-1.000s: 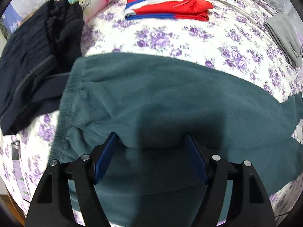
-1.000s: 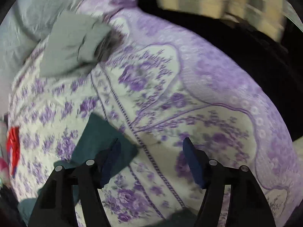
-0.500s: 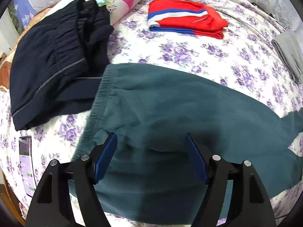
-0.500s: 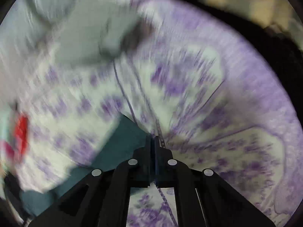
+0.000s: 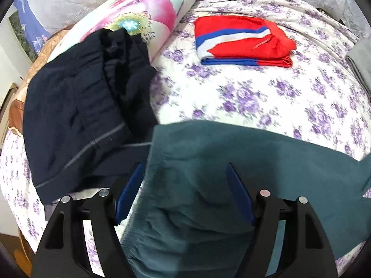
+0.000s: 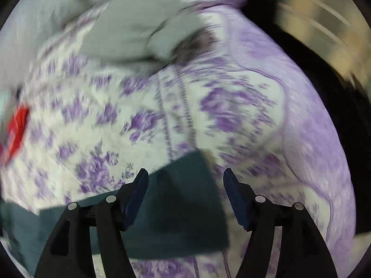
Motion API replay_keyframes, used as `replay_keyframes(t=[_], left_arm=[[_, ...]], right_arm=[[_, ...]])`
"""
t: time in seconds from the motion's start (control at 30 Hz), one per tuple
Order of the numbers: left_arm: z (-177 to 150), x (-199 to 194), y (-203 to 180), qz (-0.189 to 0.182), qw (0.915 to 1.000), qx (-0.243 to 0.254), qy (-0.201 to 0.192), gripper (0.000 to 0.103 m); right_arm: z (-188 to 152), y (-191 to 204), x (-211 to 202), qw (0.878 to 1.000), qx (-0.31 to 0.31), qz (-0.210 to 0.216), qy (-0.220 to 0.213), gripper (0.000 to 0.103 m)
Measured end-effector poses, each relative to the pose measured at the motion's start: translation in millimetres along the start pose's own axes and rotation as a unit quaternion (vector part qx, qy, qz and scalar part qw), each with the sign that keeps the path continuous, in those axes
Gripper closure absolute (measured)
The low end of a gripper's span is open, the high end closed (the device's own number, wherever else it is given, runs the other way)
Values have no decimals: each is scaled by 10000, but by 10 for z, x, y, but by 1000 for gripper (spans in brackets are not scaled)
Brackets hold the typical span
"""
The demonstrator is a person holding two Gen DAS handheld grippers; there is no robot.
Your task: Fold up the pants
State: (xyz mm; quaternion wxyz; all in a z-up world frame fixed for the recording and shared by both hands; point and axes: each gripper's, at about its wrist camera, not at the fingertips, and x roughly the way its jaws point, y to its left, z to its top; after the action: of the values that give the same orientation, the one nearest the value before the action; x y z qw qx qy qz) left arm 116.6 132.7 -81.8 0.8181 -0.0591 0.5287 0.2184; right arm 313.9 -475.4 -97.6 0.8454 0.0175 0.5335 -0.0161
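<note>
Our right tongs (image 6: 185, 197), pinched half a second ago, now gape, empty, over the teal pants' (image 6: 180, 208) cuff on the bed (image 6: 243, 115); left tongs (image 5: 185, 194) gape, empty, over the waistband; only the left view shows navy clothes (image 5: 76, 120) beside it and folded red pants (image 5: 241, 41) beyond.

The left wrist camera is looking close down over the teal pants' (image 5: 231, 173) waistband toward the bed's (image 5: 266, 92) head edge. The right wrist camera, blurred, is facing the cuff end; both are sharing the pants and red garment (image 5: 241, 40).
</note>
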Motion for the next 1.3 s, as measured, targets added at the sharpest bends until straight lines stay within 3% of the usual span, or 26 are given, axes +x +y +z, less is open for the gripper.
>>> replay_keyframes(t=[0.03, 0.07, 0.1, 0.17, 0.23, 0.27, 0.33, 0.37, 0.43, 0.47, 0.5, 0.53, 0.67, 0.77, 0.8, 0.87, 0.9, 0.93, 1.03, 1.17, 1.23, 1.27, 1.3], left_arm=[[13, -3, 10, -38, 10000, -13, -13, 32], [18, -2, 9, -44, 10000, 2, -18, 32], [24, 3, 7, -15, 10000, 38, -29, 32], [37, 11, 14, 101, 9999, 111, -71, 32], [54, 18, 61, 88, 9999, 53, -136, 32], [63, 35, 88, 35, 9999, 0, -118, 32], [87, 106, 129, -30, 10000, -33, -6, 32], [108, 140, 134, -32, 10000, 30, 23, 32], [152, 193, 129, -32, 9998, 197, 59, 32], [188, 218, 122, -54, 9995, 310, 77, 32], [217, 235, 115, -81, 9991, 405, 74, 32], [268, 264, 93, -128, 9982, 585, 63, 32], [422, 447, 15, -328, 9916, 1225, 239, 32], [464, 564, -61, -551, 9831, 1704, 392, 32], [463, 607, -82, -614, 9803, 1820, 451, 37], [446, 698, -120, -706, 9737, 2088, 579, 55], [431, 737, -140, -789, 9699, 2209, 655, 92], [406, 796, -169, -1000, 9640, 2308, 865, 100], [369, 786, -202, -977, 9613, 2470, 733, 101], [406, 746, -140, -1100, 9656, 2258, 671, 101], [438, 717, -95, -1176, 9686, 2098, 636, 101], [448, 709, -82, -1199, 9693, 2056, 626, 101], [462, 703, -73, -1197, 9699, 2030, 611, 101]], right_arm=[[32, 52, 83, 9998, -145, -102, 44, 38], [71, 75, 201, 9995, -208, -175, 169, 74], [105, 76, 262, 9992, -165, -153, 331, 97], [162, -31, 179, 9995, 203, -85, 221, 97], [172, -219, -84, 9962, 673, -370, -417, 96], [151, -334, -134, 9914, 1029, -536, -608, 86], [124, -471, -53, 9863, 1343, -810, -510, 77], [123, -485, 36, 9880, 1259, -881, -143, 73], [151, -460, -35, 9876, 1124, -1080, -191, 42], [175, -383, -189, 9848, 1000, -1307, -560, 25], [176, -316, -320, 9829, 887, -1367, -857, 23], [198, -205, -439, 9834, 713, -1251, -1103, 23], [215, 316, -617, 9927, -57, -255, -1176, 23], [253, 834, -556, 9929, -586, 336, -976, 23], [215, 991, -535, 9916, -739, 586, -881, 23], [152, 1273, -498, 9860, -1138, 1059, -599, 23], [136, 1370, -490, 9836, -1304, 1139, -501, 23], [90, 1559, -441, 9779, -1633, 1257, -353, 23], [-11, 1838, -325, 9591, -2365, 1556, 1, 23], [-192, 2209, -81, 9230, -3328, 1834, 612, 28], [-278, 2349, 30, 9083, -3647, 1852, 880, 42], [-322, 2390, 90, 9009, -3774, 1856, 1072, 71], [-365, 2431, 133, 8938, -3891, 1861, 1229, 89]])
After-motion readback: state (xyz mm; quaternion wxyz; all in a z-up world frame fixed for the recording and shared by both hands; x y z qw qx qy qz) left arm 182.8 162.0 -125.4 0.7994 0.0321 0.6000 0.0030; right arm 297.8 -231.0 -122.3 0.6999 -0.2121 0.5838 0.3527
